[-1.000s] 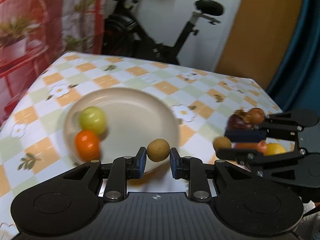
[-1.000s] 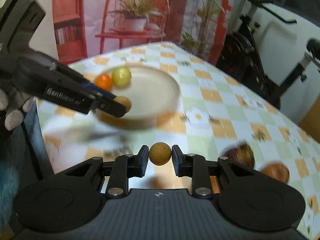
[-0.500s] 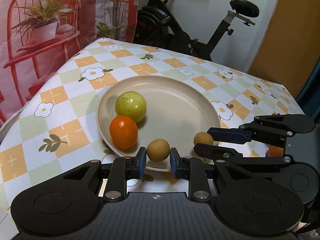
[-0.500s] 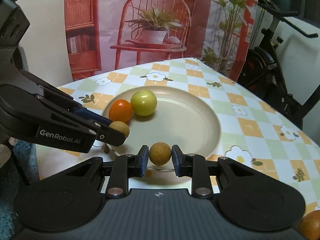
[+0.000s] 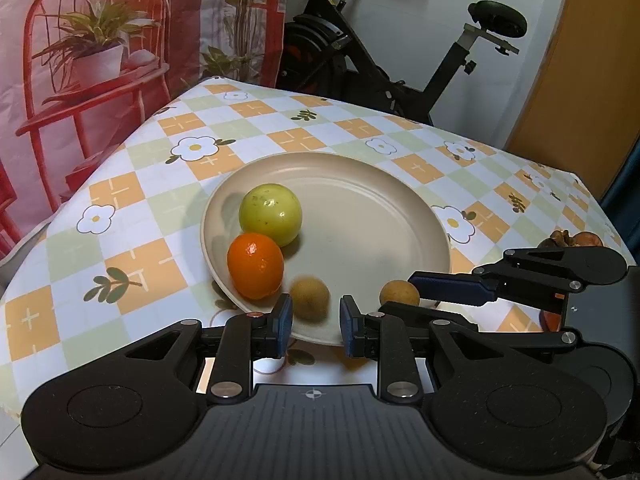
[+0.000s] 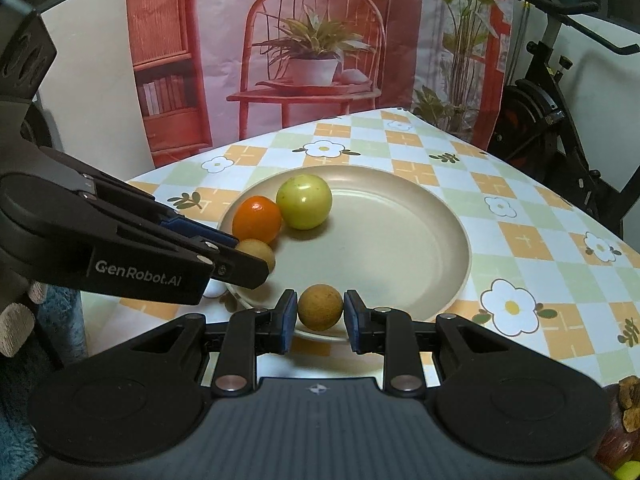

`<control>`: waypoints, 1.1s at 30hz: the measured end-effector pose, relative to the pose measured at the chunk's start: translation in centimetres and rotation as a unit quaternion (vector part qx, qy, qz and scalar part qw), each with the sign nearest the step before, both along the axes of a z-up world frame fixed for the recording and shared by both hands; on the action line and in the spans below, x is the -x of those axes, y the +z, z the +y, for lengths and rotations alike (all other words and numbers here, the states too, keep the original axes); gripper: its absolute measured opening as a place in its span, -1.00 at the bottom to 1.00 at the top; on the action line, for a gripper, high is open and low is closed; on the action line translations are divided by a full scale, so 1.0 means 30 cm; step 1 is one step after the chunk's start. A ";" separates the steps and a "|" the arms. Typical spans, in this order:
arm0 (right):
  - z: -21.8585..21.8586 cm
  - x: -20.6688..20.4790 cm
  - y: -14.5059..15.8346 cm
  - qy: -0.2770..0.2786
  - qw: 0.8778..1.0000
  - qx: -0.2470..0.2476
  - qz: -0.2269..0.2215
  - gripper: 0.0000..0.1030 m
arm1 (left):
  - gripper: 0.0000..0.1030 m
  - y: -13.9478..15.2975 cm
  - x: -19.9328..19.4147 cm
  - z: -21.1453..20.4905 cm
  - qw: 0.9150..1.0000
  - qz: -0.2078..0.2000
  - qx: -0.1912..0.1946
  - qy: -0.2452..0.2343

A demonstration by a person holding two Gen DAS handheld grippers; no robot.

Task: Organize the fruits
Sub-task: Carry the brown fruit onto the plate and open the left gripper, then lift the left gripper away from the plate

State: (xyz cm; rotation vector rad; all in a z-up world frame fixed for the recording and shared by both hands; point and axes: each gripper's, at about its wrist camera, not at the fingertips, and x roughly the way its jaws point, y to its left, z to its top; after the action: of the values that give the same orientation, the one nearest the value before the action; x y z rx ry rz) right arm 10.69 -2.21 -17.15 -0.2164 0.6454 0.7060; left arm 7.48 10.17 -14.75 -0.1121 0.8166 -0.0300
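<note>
Fruits are partly gathered on the cream plate: a green round fruit and an orange are seen resting side by side, touching, on its left part. Two small brown fruits, probably longans, are being delivered at the near rim. More fruit is glimpsed at the right edge of the desk, a brownish piece in the left wrist view and dark and yellow pieces at the lower corner of the right wrist view, so the sorting is judged to be somewhere in the middle, with several pieces left to bring over.

In the left wrist view, the first longan is seen blurred between the fingers of the left gripper, with a gap shown on either side of it; the fingers are parted and the fruit is no longer gripped. It lies over the near rim of the plate, just beside the orange; whether it has settled cannot be told from the blur.

In the right wrist view, the second longan is clamped squarely between the fingers of the right gripper, both blue pads pressed to its sides. It is held just over the near rim of the plate, and its release is not yet made.
</note>
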 end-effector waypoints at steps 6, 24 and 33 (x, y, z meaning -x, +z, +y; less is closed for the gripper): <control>-0.017 0.008 0.004 -0.009 1.000 -0.013 0.005 -0.45 | -0.47 0.024 0.032 -0.006 1.000 -0.026 0.006 0.005; -0.327 0.148 0.196 -0.131 0.983 -0.098 -0.085 -0.40 | -0.41 0.201 0.015 -0.168 0.992 -0.120 0.017 -0.029; -0.582 0.225 0.250 -0.222 0.962 -0.095 -0.131 -0.30 | -0.22 0.229 -0.019 -0.363 0.984 -0.140 0.054 -0.093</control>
State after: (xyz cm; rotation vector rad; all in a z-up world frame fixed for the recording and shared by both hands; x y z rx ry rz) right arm 3.95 -19.69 -9.65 0.0163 0.3499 0.2946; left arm 8.04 -0.73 -7.89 -0.1312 0.5412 -0.2607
